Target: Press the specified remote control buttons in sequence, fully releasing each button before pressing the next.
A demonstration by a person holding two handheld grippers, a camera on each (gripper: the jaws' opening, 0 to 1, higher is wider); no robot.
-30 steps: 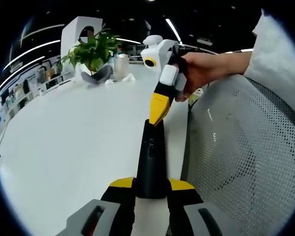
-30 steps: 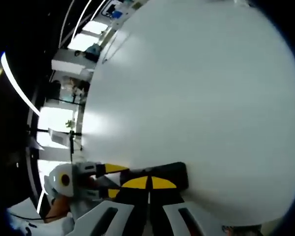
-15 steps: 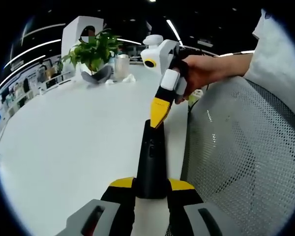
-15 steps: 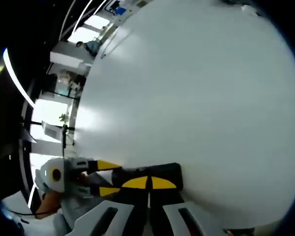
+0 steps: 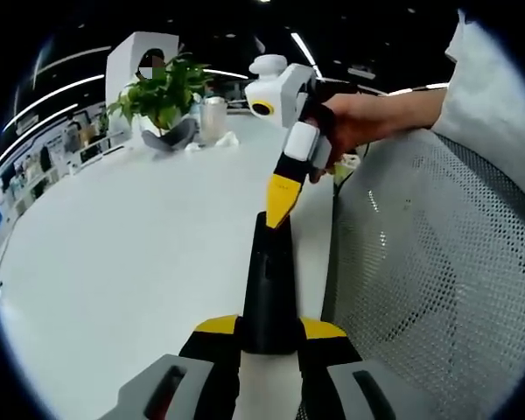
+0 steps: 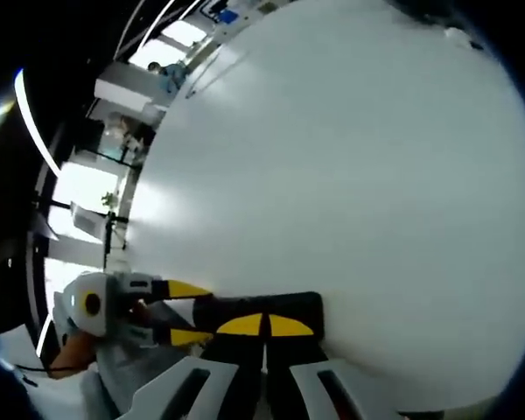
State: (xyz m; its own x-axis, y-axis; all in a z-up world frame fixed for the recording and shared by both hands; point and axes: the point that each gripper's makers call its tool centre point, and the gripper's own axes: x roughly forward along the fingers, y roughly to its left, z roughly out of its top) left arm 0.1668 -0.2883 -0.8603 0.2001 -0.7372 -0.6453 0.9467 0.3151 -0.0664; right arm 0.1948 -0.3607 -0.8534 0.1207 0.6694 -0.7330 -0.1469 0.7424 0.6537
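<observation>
Pressing step in hand, judged from the pose: left gripper [image 5: 269,337] clamped on the near end of the black remote control [image 5: 268,280], pointing to 12 o'clock over the white table [image 5: 114,254]. Right gripper [image 5: 278,203], jaws together, tip at the far end of the remote, contact not sure. Next, probably: lift fully off, then go to the following button. From the right gripper view, remote [image 6: 262,308] just beyond the closed tips at 12 o'clock.

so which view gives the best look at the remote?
The left gripper view. The black remote runs lengthwise up the frame, clamped in the left gripper, with the right gripper tip at its far end. In the right gripper view the remote is a dark strip, mostly hidden behind the closed jaws.
</observation>
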